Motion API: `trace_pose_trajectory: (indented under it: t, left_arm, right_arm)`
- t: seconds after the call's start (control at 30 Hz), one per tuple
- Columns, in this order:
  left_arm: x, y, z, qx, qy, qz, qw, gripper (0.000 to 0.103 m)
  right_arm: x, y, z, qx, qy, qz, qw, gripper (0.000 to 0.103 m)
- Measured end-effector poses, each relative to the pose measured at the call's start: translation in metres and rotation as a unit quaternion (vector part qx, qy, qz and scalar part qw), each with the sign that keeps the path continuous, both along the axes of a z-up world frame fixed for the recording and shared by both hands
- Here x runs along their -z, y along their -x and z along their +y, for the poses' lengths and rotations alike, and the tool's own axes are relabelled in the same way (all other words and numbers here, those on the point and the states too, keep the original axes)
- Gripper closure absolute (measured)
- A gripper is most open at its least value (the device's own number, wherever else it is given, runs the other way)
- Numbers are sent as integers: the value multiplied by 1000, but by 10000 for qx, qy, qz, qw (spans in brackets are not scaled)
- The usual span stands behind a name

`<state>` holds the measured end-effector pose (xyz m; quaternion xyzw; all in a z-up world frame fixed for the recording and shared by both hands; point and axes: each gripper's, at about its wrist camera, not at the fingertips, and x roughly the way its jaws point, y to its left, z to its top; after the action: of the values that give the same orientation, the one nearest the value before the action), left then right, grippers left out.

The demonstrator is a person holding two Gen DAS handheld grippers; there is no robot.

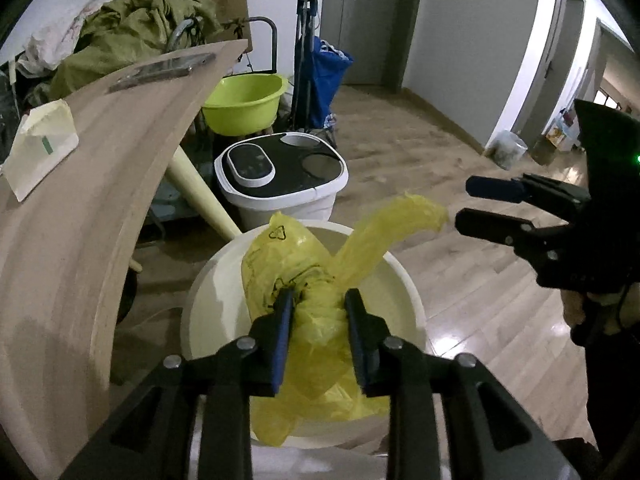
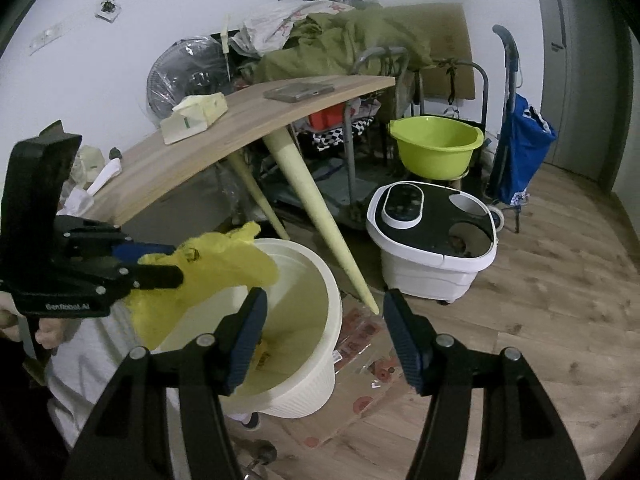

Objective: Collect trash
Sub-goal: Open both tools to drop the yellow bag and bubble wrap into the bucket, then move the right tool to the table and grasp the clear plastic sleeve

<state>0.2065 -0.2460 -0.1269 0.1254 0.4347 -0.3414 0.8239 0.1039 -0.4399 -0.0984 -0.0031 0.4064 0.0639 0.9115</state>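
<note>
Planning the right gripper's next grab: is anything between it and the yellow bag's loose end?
Nothing visible. The right gripper stands open beside the loose end of the yellow bag, with only bare floor behind the gap.

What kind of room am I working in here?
Probably a lived-in home, in a cluttered corner used for storage. A lime-green plastic wash basin, a white-and-black foot-bath tub and a blue wheeled shopping trolley stand on wood-look flooring.
</note>
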Motion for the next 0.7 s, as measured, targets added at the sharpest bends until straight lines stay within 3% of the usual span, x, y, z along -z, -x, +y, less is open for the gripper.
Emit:
trace_pose_trajectory:
  t: [0.07, 0.13, 0.2, 0.7]
  left_arm:
    - [-3, 0, 2, -43, 25, -22, 10000, 73]
    - [-5, -2, 6, -112, 78, -14, 9999, 53]
    - [-10, -3, 13, -221, 226, 9, 9995, 44]
    - [-64, 18, 68, -561, 890, -526, 9931, 43]
  right_arm:
    - [-2, -1, 2, -27, 17, -7, 10000, 45]
    - [-5, -3, 7, -79, 51, -26, 10000, 45]
    - [-8, -4, 10, -121, 67, -55, 9999, 45]
    - [-38, -16, 68, -683, 191, -314, 9970, 45]
